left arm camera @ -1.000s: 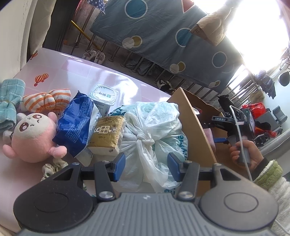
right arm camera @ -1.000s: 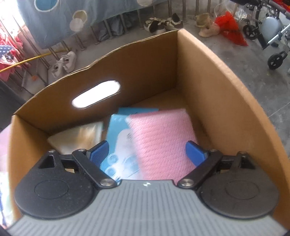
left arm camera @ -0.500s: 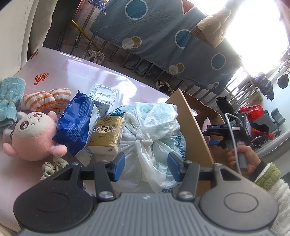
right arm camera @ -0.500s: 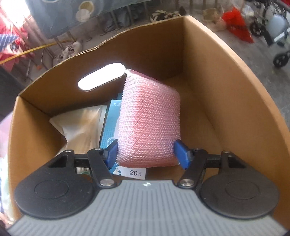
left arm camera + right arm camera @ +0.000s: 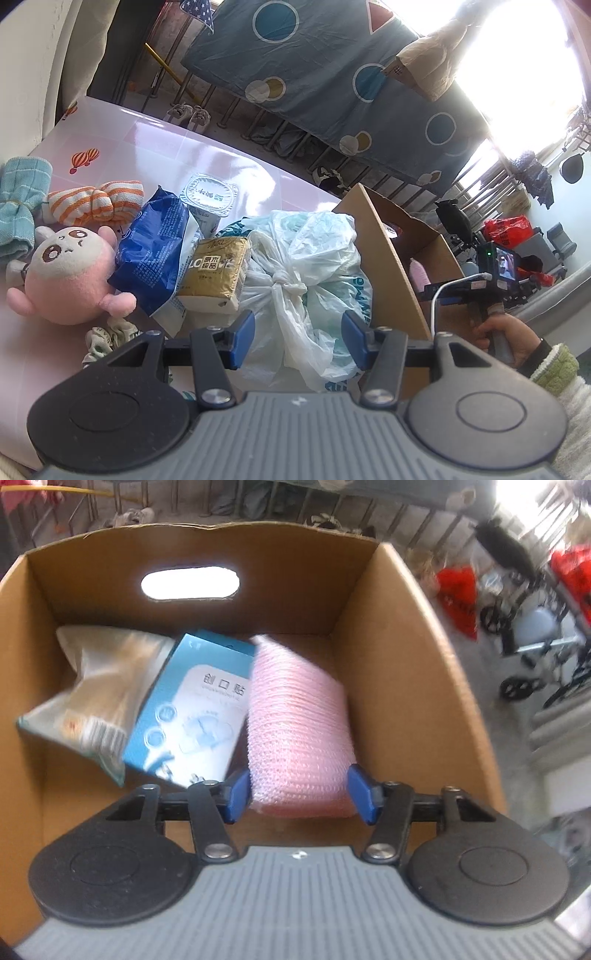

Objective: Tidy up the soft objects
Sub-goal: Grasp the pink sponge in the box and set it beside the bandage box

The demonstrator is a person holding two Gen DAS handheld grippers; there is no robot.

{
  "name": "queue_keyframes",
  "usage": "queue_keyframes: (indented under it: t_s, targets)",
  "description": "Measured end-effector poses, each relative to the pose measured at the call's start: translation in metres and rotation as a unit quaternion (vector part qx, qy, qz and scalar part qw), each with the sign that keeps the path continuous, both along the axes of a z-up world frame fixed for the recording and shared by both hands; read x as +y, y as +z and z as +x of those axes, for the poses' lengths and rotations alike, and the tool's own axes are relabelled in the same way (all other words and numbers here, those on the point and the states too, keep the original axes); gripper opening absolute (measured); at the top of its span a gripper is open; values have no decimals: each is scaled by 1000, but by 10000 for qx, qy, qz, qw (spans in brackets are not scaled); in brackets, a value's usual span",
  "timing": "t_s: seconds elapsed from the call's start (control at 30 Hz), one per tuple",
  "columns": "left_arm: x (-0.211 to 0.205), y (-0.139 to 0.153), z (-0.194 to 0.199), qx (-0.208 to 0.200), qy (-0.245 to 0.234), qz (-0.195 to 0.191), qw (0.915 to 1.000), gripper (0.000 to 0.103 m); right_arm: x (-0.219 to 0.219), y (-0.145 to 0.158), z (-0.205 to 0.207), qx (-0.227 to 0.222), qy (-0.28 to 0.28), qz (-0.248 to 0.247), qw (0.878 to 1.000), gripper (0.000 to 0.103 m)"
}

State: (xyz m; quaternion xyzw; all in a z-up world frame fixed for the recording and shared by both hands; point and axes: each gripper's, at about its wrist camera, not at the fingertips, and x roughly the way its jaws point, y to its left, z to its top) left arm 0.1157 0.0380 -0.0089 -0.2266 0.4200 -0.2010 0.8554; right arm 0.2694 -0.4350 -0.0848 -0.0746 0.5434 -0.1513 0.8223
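Pink-topped table in the left wrist view, with the cardboard box at its right. Just left of the box, touching its wall: a knotted white plastic bag. Above that bag, the left gripper, blue pads parted about halfway with the bag's knot showing in the gap between them, gripping nothing. Further left of the box, in a loose heap: a gold tissue pack, a blue packet, a foil-lidded cup, an orange-striped cloth, a pink plush toy and, farthest from the box, a teal cloth. Over the box's right side, a hand around the other tool's handle.

Cardboard again in the right wrist view, seen from above the open box. Inside it, toward the right wall: a pink mesh sponge, standing on edge. Right gripper clamped on the sponge's near end, jaws just closed in, one pad pressing each side. Left of the sponge in the box, leaning against it: a blue carton; beyond that, by the left wall, a clear crinkled packet. Slight blur over all of it.
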Motion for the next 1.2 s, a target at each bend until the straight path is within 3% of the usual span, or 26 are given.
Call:
queue_keyframes:
  t_s: [0.1,0.2,0.27,0.37,0.5,0.67,0.77,0.87,1.0,1.13,1.2]
  targets:
    - [1,1,-2,-11,7,3,10000,53,-7,22,-13,-359,-61,453,9983,68]
    - [3,1,-3,-7,30,17,10000,53,-20,36,-19,-704,-211,1297,9888,66]
    - [4,2,-3,-12,53,21,10000,53,-27,36,-16,-666,-403,1891,9789,50]
    - [6,3,-4,-28,75,40,10000,54,-41,24,-15,-426,-837,2510,9634,43]
    - [7,2,-3,-3,89,69,9999,54,-48,13,-27,-422,-1256,2460,9602,43]
    - [8,0,-1,16,97,44,9999,54,-68,18,-46,-567,-1640,2918,9406,44]
    - [6,-2,1,25,79,32,10000,54,-73,19,-51,-511,-1752,2914,9390,44]
    - [4,-2,2,40,55,51,10000,54,-75,9,-41,-468,-1877,2777,9410,44]
    - [2,-2,-1,33,38,141,9999,54,-73,-10,-17,-653,-1991,3003,9306,44]
    - [6,0,-1,34,89,216,9997,54,-69,-16,-1,-725,-1975,2833,9357,44]
    - [8,1,-3,1,117,250,9996,54,-69,-17,-3,-690,-2009,2938,9320,45]
